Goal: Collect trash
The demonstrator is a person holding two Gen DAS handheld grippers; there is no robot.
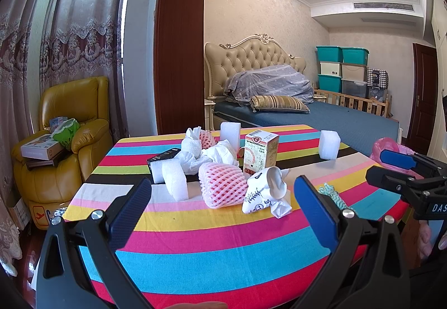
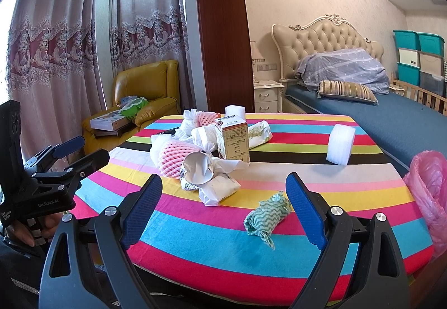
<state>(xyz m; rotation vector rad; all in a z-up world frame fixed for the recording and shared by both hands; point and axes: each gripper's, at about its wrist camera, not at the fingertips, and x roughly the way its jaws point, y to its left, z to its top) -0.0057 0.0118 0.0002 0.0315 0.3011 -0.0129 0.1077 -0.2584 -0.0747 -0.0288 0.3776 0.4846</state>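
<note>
A pile of trash lies on the striped table (image 1: 212,261): a pink foam fruit net (image 1: 223,186), a crushed paper cup (image 1: 268,191), a medicine box (image 1: 261,152), crumpled white tissue (image 1: 220,154), a black box (image 1: 163,157) and white foam blocks (image 1: 174,180). One foam block (image 2: 340,144) stands apart at the right. A green-white crumpled wad (image 2: 265,214) lies just inside my right gripper (image 2: 223,205), which is open and empty. My left gripper (image 1: 223,214) is open and empty, short of the fruit net. A pink plastic bag (image 2: 430,191) hangs at the table's right edge.
A yellow armchair (image 1: 69,127) with boxes on it stands left of the table. A dark wooden pillar (image 1: 180,43) rises behind the table, and a bed (image 1: 349,122) lies behind it to the right. Each gripper shows in the other's view, left gripper (image 2: 83,151) and right gripper (image 1: 388,166).
</note>
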